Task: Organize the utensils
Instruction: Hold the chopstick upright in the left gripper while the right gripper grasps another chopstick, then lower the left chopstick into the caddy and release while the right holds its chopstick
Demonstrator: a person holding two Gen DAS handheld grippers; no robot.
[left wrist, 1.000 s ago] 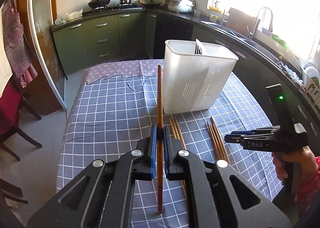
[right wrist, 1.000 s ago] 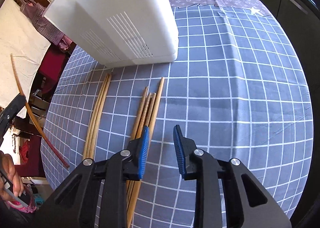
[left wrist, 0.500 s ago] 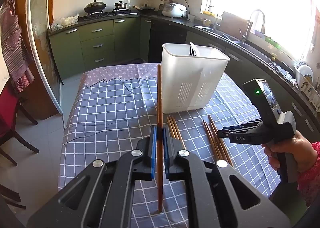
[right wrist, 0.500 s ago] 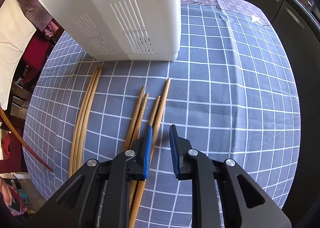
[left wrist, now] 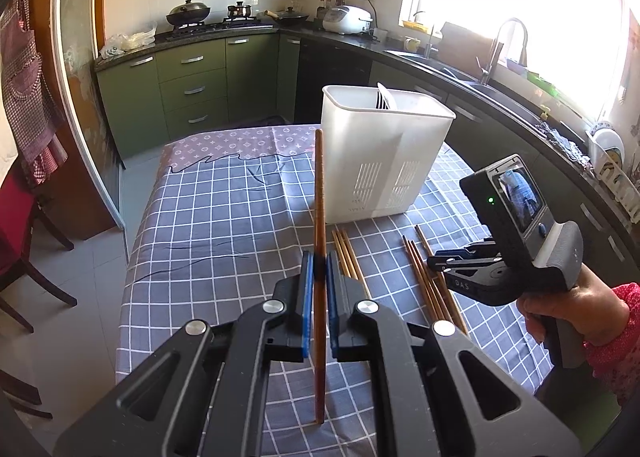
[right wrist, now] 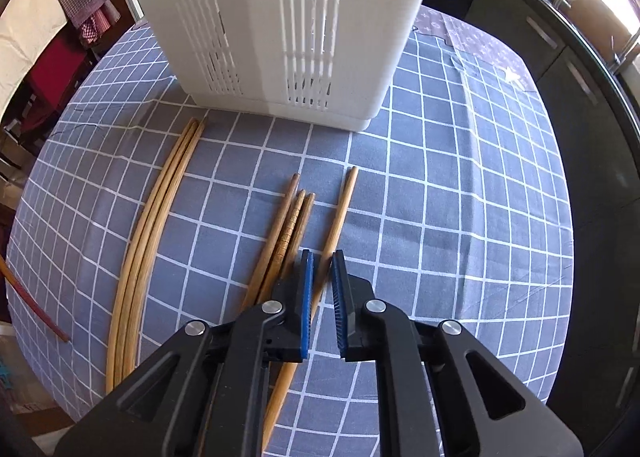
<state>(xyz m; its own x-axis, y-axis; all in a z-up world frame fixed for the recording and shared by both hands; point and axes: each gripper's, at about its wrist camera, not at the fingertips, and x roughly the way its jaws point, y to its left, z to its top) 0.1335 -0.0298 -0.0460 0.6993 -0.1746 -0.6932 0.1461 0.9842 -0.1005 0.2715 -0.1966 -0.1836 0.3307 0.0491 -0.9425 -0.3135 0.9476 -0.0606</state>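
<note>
Dark reddish-brown chopstick [left wrist: 319, 193], long and thin, pinched tight in left gripper [left wrist: 319, 281], standing near upright, long axis running near to far, far tip up by white holder [left wrist: 384, 161]. Right gripper [right wrist: 320, 289] hovering low over right-hand bunch, jaws pretty much closed around lone pale chopstick [right wrist: 340, 209], which lies flat, thin end pointing far toward holder. Can't tell if pads actually press it. Three pale long ones [right wrist: 156, 225] lie left, same direction, on checked cloth [right wrist: 460, 197].
</note>
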